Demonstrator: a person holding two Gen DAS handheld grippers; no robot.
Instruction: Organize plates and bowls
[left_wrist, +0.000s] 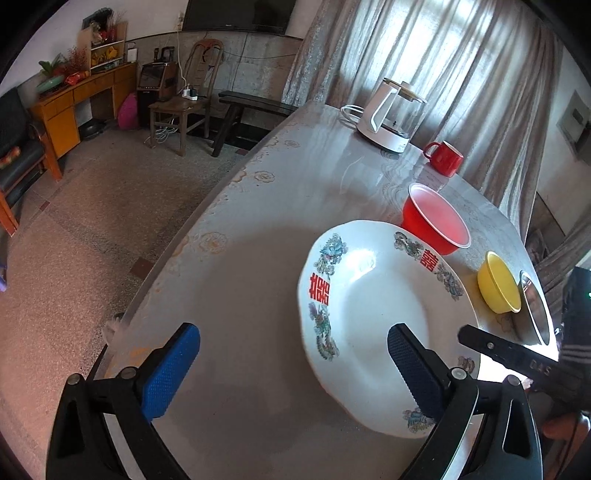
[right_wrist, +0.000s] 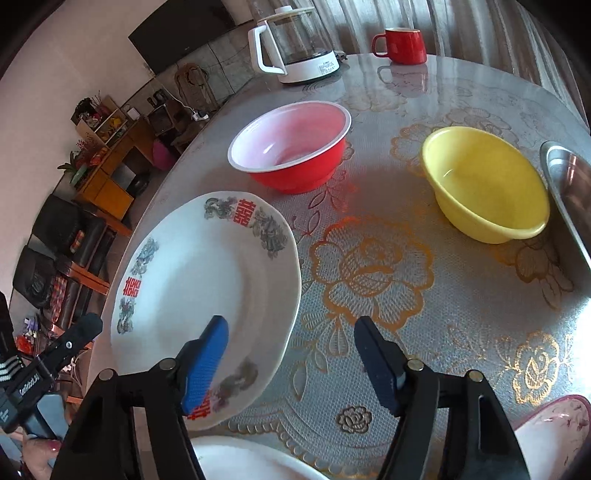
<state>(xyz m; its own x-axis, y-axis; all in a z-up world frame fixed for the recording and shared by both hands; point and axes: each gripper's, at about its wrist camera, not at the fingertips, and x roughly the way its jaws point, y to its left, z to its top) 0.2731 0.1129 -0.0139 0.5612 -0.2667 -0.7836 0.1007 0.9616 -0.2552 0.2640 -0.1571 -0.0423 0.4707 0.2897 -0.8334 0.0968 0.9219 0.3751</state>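
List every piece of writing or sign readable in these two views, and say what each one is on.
"囍", in red, repeated around the rim of the white plate.
"D.A.S", roughly, embossed on the right claw's black finger, seen from the left wrist; only partly legible.
Mirrored print on the left claw's finger, seen from the right wrist: unreadable.
Small label on the kettle base: too small to read.

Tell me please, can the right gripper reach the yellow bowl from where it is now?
Probably yes. The right gripper is open and holds nothing, and only bare tablecloth lies between it and the yellow bowl. The white plate sits off to the side, so it is not in the way.
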